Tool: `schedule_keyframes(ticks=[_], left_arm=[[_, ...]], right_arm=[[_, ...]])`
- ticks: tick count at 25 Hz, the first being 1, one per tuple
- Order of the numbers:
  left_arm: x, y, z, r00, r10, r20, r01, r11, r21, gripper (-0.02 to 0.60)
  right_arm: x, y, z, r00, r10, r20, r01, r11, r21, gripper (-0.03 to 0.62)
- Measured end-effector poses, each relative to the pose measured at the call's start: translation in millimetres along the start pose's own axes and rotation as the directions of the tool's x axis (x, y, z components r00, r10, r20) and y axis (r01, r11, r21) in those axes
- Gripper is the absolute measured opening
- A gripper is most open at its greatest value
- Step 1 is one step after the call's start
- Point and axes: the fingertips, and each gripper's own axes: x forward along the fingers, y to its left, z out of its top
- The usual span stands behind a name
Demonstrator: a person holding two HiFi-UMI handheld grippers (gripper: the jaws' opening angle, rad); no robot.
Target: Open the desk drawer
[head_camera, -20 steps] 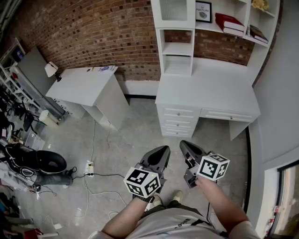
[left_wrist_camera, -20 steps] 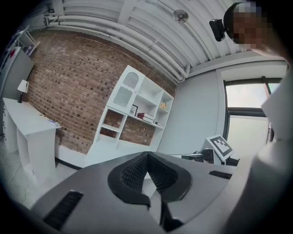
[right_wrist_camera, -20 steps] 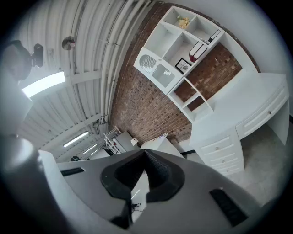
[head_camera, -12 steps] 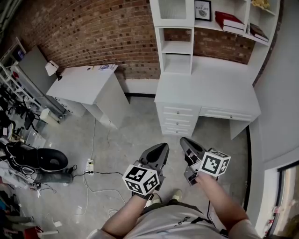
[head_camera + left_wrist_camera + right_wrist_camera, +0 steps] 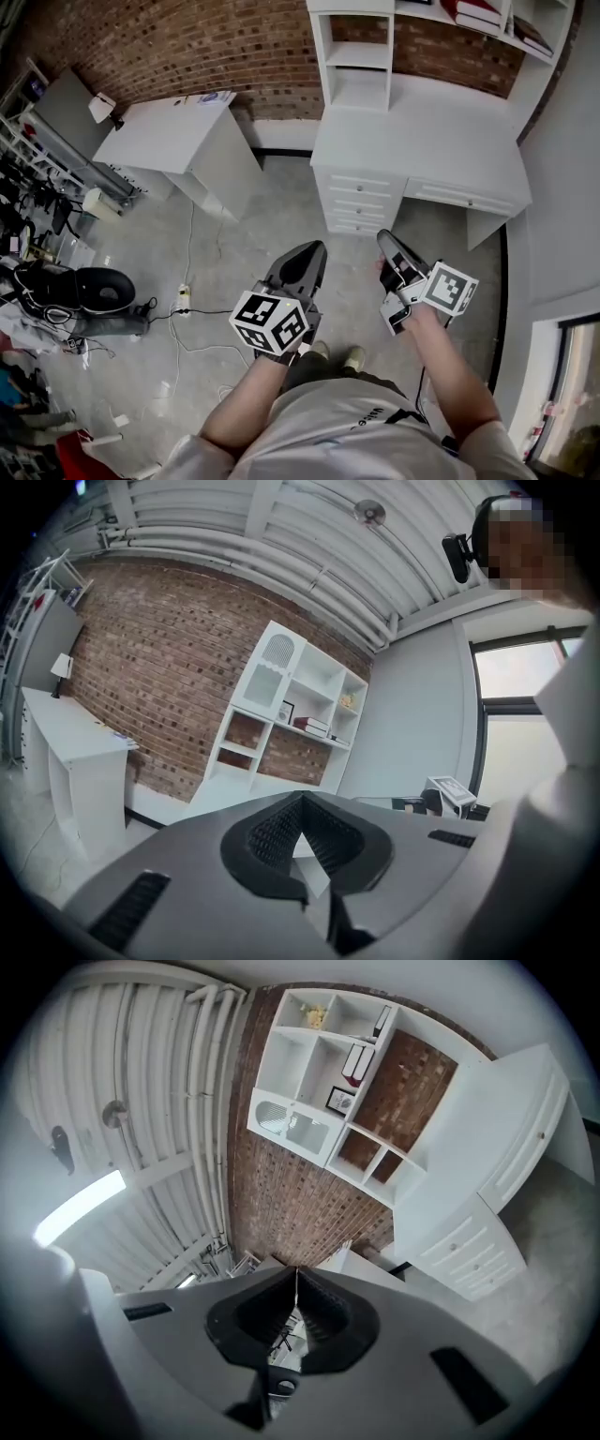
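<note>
A grey concrete floor (image 5: 281, 211) fills most of the head view, with a brick wall (image 5: 187, 47) running along its far edge. Against that wall stand two pieces of white furniture: a large desk (image 5: 441, 131) with a shelved hutch on top, and, to its left, a smaller plain table (image 5: 159, 145). The person stands back from the desk with both forearms held out low in front of the body. The left forearm (image 5: 246, 408) angles inward and the right forearm (image 5: 457, 370) reaches slightly further forward. There are two grippers, each carrying one marker cube. The left gripper (image 5: 316, 247) and the right gripper (image 5: 385, 236) both point toward the desk over bare floor, side by side with a gap between them. Each gripper's own view shows its jaws pressed together at the tips, with nothing between them. The desk front shows four drawers, all shut: a stack of three small drawers (image 5: 361, 203) in the left pedestal, and one wide drawer (image 5: 466, 197) to their right under the desktop. The stack lies ahead of the gap between the two grippers, well apart from both tips, and neither gripper touches the desk.
</note>
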Motion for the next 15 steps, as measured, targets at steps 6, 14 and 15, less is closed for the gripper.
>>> schedule_keyframes(ticks=[6, 14, 15], left_arm=[[11, 16, -8, 1.0, 0.009, -0.004, -0.009, 1.0, -0.01, 0.011], [58, 54, -12, 1.0, -0.027, -0.01, 0.026, 0.999, -0.029, 0.011], [66, 60, -12, 0.999, -0.033, -0.013, 0.033, 0.999, -0.029, 0.011]], right_arm=[[11, -23, 0, 1.0, -0.012, 0.0, 0.012, 0.998, 0.058, 0.017], [50, -68, 8, 0.998, -0.053, -0.02, 0.054, 0.995, 0.084, 0.017], [57, -75, 10, 0.998, -0.062, -0.024, 0.064, 0.994, 0.087, 0.018]])
